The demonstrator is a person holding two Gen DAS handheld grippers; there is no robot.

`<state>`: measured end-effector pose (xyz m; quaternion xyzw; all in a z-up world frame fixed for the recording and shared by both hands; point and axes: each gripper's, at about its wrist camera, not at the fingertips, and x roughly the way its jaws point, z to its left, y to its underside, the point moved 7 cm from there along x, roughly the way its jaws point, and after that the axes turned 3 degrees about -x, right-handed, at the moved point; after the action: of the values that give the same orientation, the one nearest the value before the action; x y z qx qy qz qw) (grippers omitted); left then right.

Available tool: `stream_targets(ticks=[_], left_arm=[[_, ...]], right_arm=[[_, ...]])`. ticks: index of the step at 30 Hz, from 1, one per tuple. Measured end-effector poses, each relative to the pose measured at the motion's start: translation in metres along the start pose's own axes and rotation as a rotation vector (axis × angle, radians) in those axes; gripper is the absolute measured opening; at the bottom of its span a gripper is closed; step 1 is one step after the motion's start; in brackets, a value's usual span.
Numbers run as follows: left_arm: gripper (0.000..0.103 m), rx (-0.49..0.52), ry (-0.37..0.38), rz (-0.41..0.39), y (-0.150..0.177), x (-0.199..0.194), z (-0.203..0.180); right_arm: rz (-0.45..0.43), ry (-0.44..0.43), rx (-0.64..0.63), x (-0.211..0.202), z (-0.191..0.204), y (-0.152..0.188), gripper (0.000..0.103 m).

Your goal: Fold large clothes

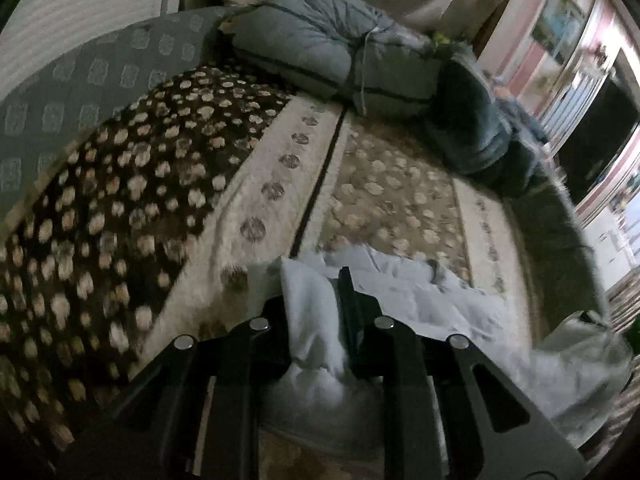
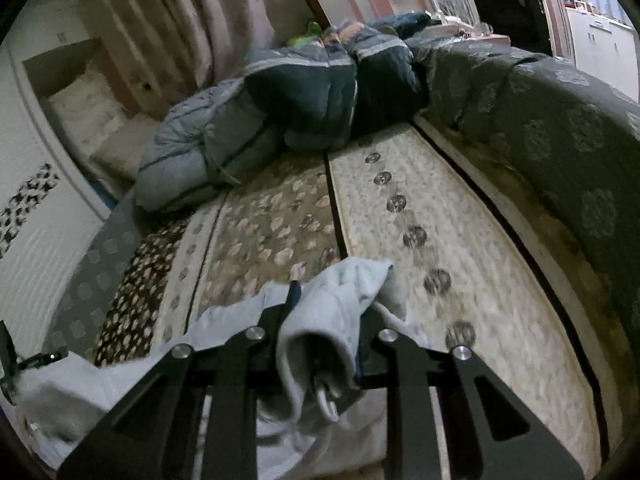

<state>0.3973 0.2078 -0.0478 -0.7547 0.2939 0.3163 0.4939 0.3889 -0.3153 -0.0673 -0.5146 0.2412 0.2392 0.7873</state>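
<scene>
Both grippers clamped the same pale garment [image 1: 424,300] above a spotted blanket [image 1: 132,200] on the bed; the left gripper [image 1: 316,300] had its jaws nearly closed on a bunched edge, the cloth trailing off to the right; the right gripper [image 2: 328,312] pinched a folded hem [image 2: 340,292], its jaws likewise almost closed, with the cloth sagging away to the left; a grey quilt [image 1: 340,52] and a dark quilt [image 2: 320,96] lay bundled at the far end.

We see a spotted brown-and-cream blanket [image 1: 168,184] spread over a bed, a tied grey quilt bundle [image 1: 336,56] and a dark blue folded quilt [image 2: 320,96] at its far end, beige curtains [image 2: 192,32] behind.
</scene>
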Motion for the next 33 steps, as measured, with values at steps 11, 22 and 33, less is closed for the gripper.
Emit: stream_targets(ticks=[11, 22, 33], left_arm=[[0.017, -0.026, -0.071, 0.221, 0.004, 0.156, 0.022], [0.051, 0.002, -0.009, 0.237, -0.002, 0.14, 0.008], [0.1, 0.146, -0.094, 0.009, -0.056, 0.057, -0.009]], right_arm=[[0.25, 0.058, -0.032, 0.151, -0.012, 0.006, 0.021], [0.328, 0.05, -0.033, 0.14, -0.014, 0.002, 0.034], [0.225, 0.021, -0.062, 0.068, -0.018, -0.049, 0.097]])
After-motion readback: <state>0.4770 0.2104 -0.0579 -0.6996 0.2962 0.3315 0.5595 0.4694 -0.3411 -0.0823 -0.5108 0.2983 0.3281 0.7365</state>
